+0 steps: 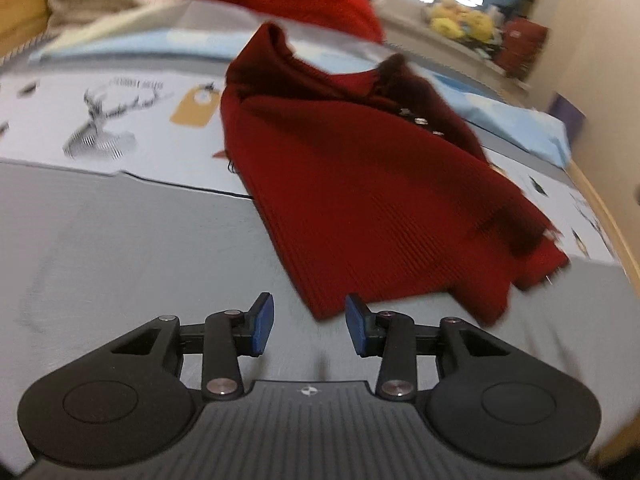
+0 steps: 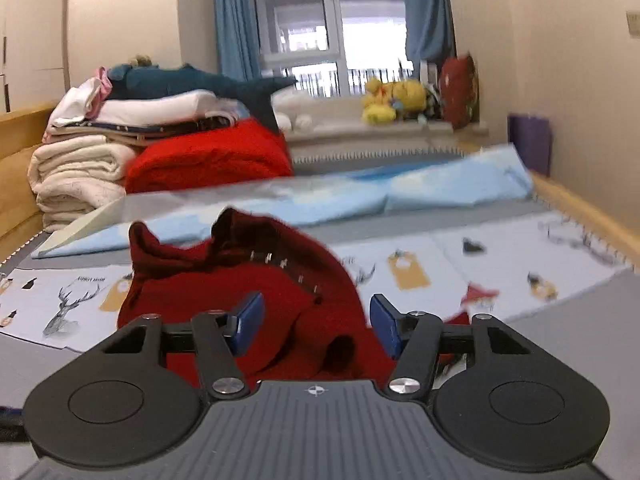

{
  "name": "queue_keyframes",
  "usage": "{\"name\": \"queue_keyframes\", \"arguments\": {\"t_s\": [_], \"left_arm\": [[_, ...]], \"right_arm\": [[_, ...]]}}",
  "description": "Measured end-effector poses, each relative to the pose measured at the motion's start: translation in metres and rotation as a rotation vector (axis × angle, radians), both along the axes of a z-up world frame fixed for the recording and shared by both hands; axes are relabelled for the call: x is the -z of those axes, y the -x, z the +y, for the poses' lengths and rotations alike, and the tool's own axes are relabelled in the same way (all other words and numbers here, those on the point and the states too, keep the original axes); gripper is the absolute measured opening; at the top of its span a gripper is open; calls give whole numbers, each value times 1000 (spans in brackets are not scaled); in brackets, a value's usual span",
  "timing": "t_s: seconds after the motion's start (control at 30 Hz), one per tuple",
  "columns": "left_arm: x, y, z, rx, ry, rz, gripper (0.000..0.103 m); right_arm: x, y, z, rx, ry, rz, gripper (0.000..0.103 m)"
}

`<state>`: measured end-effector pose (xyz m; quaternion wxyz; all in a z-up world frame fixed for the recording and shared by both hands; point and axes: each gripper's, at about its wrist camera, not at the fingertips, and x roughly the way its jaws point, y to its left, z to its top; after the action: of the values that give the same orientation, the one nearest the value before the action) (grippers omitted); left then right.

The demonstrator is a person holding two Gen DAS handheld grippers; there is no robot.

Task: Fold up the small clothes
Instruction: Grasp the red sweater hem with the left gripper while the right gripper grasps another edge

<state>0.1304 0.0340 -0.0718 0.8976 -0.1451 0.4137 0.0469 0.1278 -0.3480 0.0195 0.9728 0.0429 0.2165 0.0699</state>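
So far we judge the fold only begun: the red top (image 1: pixel 360 184) lies rumpled on the bed (image 1: pixel 120 240), filling the centre of the left view, its collar end bunched up toward the top of the frame and its hem toward us. One side looks turned in over the body, with a row of small snaps showing at centre right, but the edges are uneven and no neat packet has formed. Squaring it and the final folds look still to do.

Our left hand-held gripper (image 1: pixel 310 324) stands wide and empty, just short of the hem. Our right hand-held gripper (image 2: pixel 316 326) is also wide, with red cloth between the pads, though nothing is pinched.

Under the top is a grey sheet with a deer-print panel. Farther back, a light blue pillow (image 2: pixel 400 196) crosses mid-frame; folded blankets (image 2: pixel 80 172) and a bright red throw (image 2: pixel 208 156) sit at left. A window (image 2: pixel 340 20) with blue curtains and yellow plush toys (image 2: pixel 394 100) fills the upper centre.
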Motion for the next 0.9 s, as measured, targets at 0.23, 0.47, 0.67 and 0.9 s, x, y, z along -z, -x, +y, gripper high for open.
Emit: {"name": "queue_keyframes", "arguments": {"t_s": [0.23,0.47,0.67,0.9], "left_arm": [[48,-75,3,-114,79,117,53],[55,-93,-7,-47,-2,197,16],[10,-74,13,173,-111,87,7],[-26,-30,117,236,-339,220,6]], "right_arm": [[0,-14,-20,-7,-22,2,60],[-11,-27,-31,64,-115,37,59],[-12,-30,-31,90,-128,42,57],[-3,-41,-26,115,-141,65,57]]}}
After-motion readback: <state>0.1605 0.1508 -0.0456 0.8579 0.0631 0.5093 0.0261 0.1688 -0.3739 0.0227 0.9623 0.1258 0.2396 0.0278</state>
